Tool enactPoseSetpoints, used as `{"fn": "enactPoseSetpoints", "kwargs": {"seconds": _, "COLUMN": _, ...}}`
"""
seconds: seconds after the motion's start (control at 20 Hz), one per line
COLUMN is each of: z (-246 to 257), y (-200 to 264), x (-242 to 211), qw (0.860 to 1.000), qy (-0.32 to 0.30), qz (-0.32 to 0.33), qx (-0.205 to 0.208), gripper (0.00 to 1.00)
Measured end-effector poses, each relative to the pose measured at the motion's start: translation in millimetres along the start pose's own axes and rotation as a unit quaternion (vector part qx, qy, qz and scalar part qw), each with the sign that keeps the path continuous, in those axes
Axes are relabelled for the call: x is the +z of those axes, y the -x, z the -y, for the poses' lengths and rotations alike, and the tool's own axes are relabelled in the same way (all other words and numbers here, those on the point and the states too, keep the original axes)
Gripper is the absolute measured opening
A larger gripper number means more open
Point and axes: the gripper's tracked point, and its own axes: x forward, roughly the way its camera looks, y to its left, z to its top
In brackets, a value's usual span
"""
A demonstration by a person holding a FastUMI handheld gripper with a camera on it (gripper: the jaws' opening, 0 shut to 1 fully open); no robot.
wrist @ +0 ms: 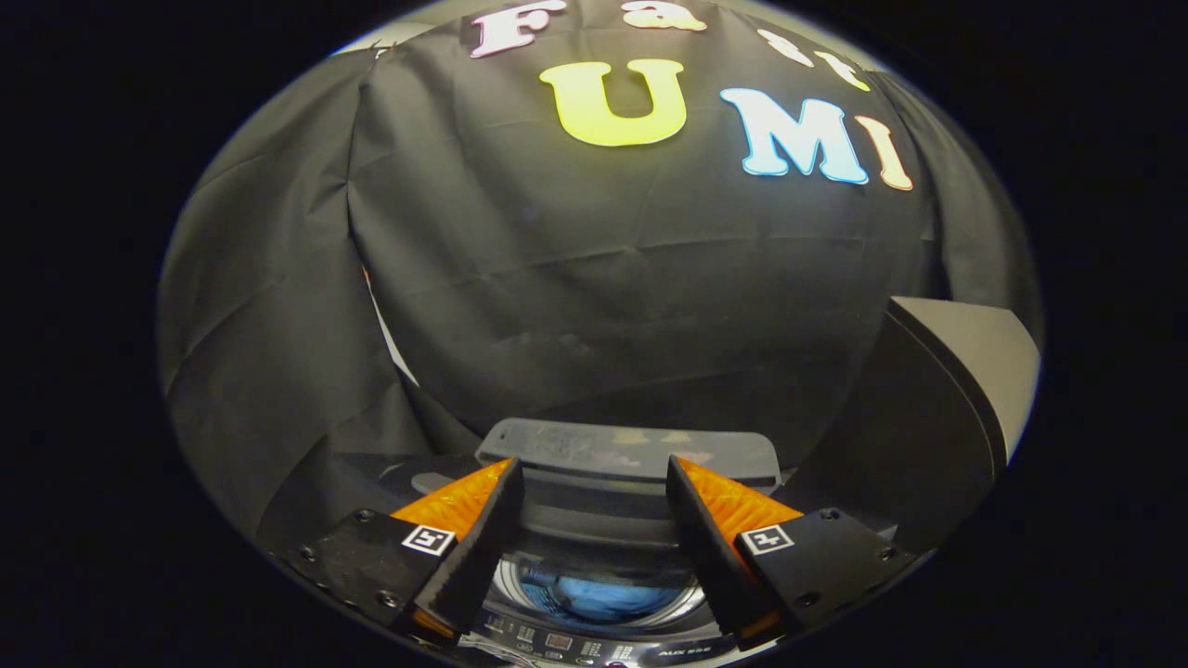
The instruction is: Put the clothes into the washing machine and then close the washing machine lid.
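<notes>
In the gripper view, the washing machine (594, 640) sits low, directly beneath and between the two fingers, with its round drum opening (599, 594) showing in the gap between them. Inside the drum lie the clothes (603, 598), a blue bundle resting at the bottom of the tub (folds are too blurred to tell how many pieces there are). A strip of the machine's control panel (594, 649) runs along the near side of the opening, closest to the gripper.

The gripper (594, 487) hovers above the opening with its fingers (483, 529) set well apart; nothing is held between them and they touch nothing that can be seen.

Just ahead of the fingertips, the grey washing machine lid (631, 450) stands raised behind the drum, its upper edge spanning the gap between the fingers and reaching a little past each of them. The opening is thus uncovered.

Beyond the lid hangs the black cloth wall (603, 278) of the booth, creased and draped. To the right of the gripper, and further out, a dark curved panel with a pale face (974, 371) rises (what it belongs to cannot be told).
</notes>
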Motion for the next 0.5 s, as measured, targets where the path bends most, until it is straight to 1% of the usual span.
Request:
{"fn": "enactPoseSetpoints", "kwargs": {"seconds": 0.15, "z": 1, "y": 5, "x": -30, "qw": 1.0, "qy": 0.014, "qz": -0.001, "qx": -0.001, "gripper": 0.96}}
{"fn": "enactPoseSetpoints", "kwargs": {"seconds": 0.25, "z": -3, "y": 13, "x": -46, "qw": 1.0, "qy": 0.027, "qz": -0.008, "qx": 0.008, "gripper": 0.96}}
{"fn": "enactPoseSetpoints", "kwargs": {"seconds": 0.5, "z": -13, "y": 41, "x": -61, "qw": 0.998, "qy": 0.055, "qz": 0.006, "qx": 0.038, "gripper": 0.96}}
